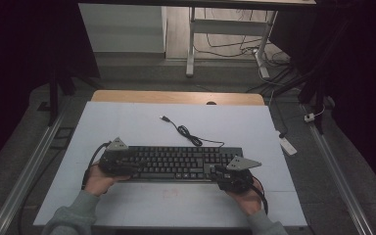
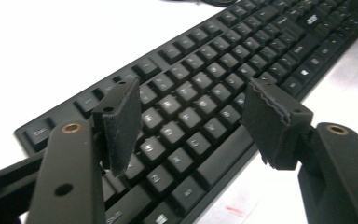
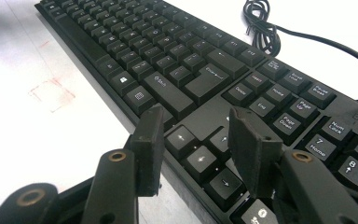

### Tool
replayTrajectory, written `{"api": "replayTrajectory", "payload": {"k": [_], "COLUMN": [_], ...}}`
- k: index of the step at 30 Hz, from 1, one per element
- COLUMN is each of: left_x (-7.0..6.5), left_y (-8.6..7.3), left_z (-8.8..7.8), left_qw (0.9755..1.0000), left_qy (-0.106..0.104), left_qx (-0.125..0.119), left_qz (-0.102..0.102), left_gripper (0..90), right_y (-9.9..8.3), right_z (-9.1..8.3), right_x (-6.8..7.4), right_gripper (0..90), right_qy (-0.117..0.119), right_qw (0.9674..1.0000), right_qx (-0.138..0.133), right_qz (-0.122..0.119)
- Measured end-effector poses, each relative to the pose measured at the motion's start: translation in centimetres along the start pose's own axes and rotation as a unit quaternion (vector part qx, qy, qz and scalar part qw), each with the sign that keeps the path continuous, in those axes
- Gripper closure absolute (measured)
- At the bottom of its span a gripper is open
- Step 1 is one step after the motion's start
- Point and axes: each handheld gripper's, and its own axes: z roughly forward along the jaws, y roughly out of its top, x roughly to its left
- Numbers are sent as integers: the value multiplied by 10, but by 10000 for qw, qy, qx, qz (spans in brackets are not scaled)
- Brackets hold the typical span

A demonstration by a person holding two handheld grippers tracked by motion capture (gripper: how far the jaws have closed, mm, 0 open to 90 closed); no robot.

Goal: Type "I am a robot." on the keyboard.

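Observation:
A black keyboard (image 1: 176,164) lies across the near middle of the white table top (image 1: 127,122), and its coiled cable (image 1: 186,132) runs back to a loose USB plug (image 1: 164,118). My left gripper (image 1: 129,169) hovers over the keyboard's left end. In the left gripper view its jaws (image 2: 191,93) stand apart above the letter keys (image 2: 186,107) with nothing between them. My right gripper (image 1: 220,171) is at the keyboard's right end. In the right gripper view it (image 3: 196,114) is open over the arrow keys (image 3: 200,158), beside the front edge.
Faint red marks (image 3: 51,94) sit on the white surface in front of the keyboard. Bare white surface lies behind and to both sides. Beyond the table's far wooden edge (image 1: 176,97) are desk legs and cables on the floor, and a white power strip (image 1: 288,145) lies at the right.

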Motion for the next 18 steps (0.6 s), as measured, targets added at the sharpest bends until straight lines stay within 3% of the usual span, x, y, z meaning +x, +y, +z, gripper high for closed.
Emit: {"api": "replayTrajectory", "payload": {"k": [5,12,18], "left_x": [9,15,18], "left_y": [-3,-7,-11], "left_z": [-2,-1,3], "left_qw": [9999,9995,9987], "left_qy": [132,265,299], "left_qx": [48,156,398], "left_qz": [-49,-19,74], "left_gripper": [453,625,813], "right_y": [0,-1,-1], "right_z": [1,1,1], "right_x": [0,0,0], "right_gripper": [558,557,556], "right_qy": [-8,-23,-18], "right_qw": [10000,10000,10000], "right_qx": [23,49,44], "right_qz": [-7,-21,-27]}}
